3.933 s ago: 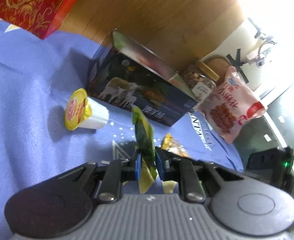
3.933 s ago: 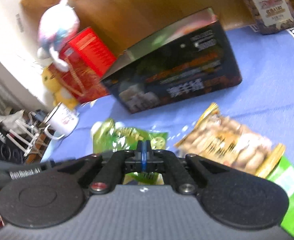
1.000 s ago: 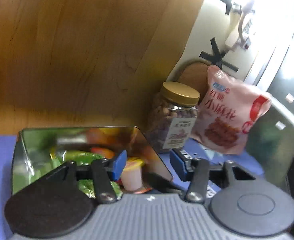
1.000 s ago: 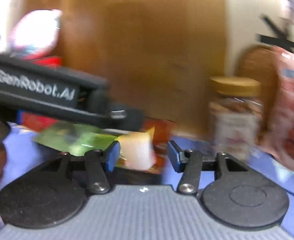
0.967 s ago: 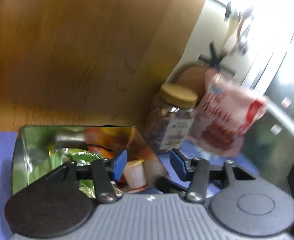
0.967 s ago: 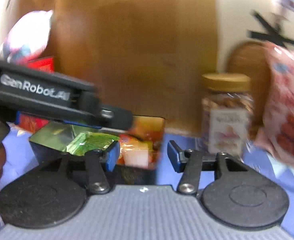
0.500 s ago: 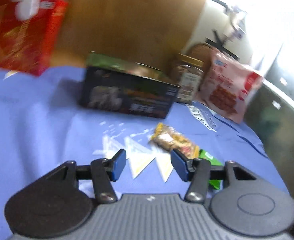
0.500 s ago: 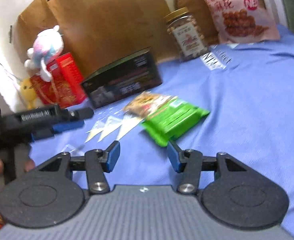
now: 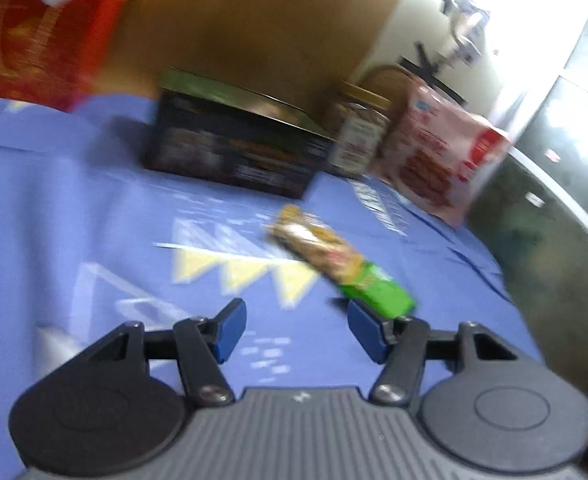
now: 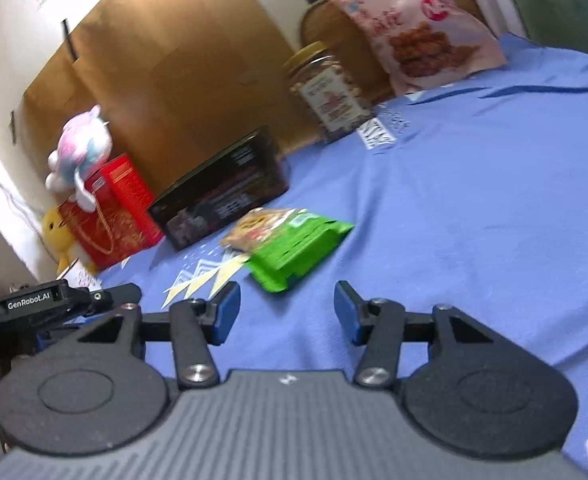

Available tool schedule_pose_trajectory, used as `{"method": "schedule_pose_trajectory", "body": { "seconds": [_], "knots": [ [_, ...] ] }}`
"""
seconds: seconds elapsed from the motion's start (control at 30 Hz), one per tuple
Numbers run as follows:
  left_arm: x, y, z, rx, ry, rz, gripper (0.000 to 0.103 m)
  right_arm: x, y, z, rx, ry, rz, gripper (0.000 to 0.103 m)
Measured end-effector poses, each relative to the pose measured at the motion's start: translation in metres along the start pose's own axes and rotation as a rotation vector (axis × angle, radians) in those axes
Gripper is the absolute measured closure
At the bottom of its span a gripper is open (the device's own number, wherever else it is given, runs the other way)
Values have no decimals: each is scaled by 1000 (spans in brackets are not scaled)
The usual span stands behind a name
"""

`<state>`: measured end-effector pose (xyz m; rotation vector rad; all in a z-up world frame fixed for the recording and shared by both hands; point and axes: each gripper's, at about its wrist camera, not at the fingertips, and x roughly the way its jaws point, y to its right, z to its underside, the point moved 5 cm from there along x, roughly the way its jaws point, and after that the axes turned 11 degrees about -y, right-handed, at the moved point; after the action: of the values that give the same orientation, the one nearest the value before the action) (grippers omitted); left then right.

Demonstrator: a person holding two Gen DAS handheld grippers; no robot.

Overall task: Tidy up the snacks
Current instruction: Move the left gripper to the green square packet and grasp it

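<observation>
A dark open tin box (image 9: pixel 233 152) stands at the back of the blue cloth; it also shows in the right wrist view (image 10: pixel 221 196). A yellow snack packet (image 9: pixel 314 244) and a green snack packet (image 9: pixel 378 292) lie together in front of it, also seen in the right wrist view as the yellow packet (image 10: pixel 253 226) and the green packet (image 10: pixel 298 250). My left gripper (image 9: pixel 294 332) is open and empty, just short of the green packet. My right gripper (image 10: pixel 283 312) is open and empty, just in front of the green packet.
A nut jar (image 10: pixel 328 96) and a pink snack bag (image 10: pixel 418 28) stand at the back right. A red box (image 10: pixel 109 212) with plush toys (image 10: pixel 77 148) stands at the back left. The left gripper's body (image 10: pixel 53 304) shows at the left edge of the right wrist view.
Both grippers have pulled back from over the tin box to low over the cloth, open and empty. The green packet and jelly cup I held earlier are out of my jaws.
</observation>
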<state>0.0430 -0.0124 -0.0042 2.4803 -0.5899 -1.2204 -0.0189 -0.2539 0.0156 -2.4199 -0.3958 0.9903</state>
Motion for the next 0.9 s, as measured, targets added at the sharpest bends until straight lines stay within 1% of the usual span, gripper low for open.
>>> {"method": "schedule_pose_trajectory", "body": {
  "seconds": [0.1, 0.23, 0.3, 0.33, 0.37, 0.4, 0.43, 0.5, 0.6, 0.67, 0.73, 0.8, 0.83, 0.9],
  "knots": [
    [23, 16, -10, -26, -48, 85, 46, 5, 3, -20, -31, 15, 12, 49],
    [48, 26, -11, -76, -101, 146, 47, 31, 8, -57, -59, 19, -9, 51],
    [59, 30, -10, -81, -127, 154, 49, 51, 13, -68, -65, -24, -15, 57],
    [65, 31, -9, -84, -135, 152, 49, 64, 18, -70, -53, -68, -19, 62],
    [69, 31, -9, -88, -142, 148, 50, 75, 23, -69, -33, -113, -21, 66],
    [74, 30, -8, -94, -150, 145, 56, 81, 28, -64, -10, -141, -39, 71],
    [76, 30, -8, -95, -149, 151, 60, 79, 30, -59, 11, -135, -75, 71],
    [76, 28, -9, -86, -142, 144, 63, 71, 29, -45, 62, -151, -161, 71],
    [68, 18, -8, -96, -132, 138, 63, 59, 22, -21, 69, -164, -207, 69],
    [61, 12, -6, -99, -133, 133, 63, 52, 14, -9, 49, -176, -235, 67],
    [55, 8, -2, -92, -136, 132, 63, 48, 2, -3, -6, -179, -233, 61],
    [51, 5, 2, -86, -129, 129, 64, 47, -12, 1, -95, -169, -187, 57],
    [49, 5, 3, -79, -121, 112, 68, 48, -20, 2, -144, -165, -162, 57],
    [47, 1, 5, -75, -113, 92, 73, 50, -34, 9, -252, -141, -94, 56]
  ]
}}
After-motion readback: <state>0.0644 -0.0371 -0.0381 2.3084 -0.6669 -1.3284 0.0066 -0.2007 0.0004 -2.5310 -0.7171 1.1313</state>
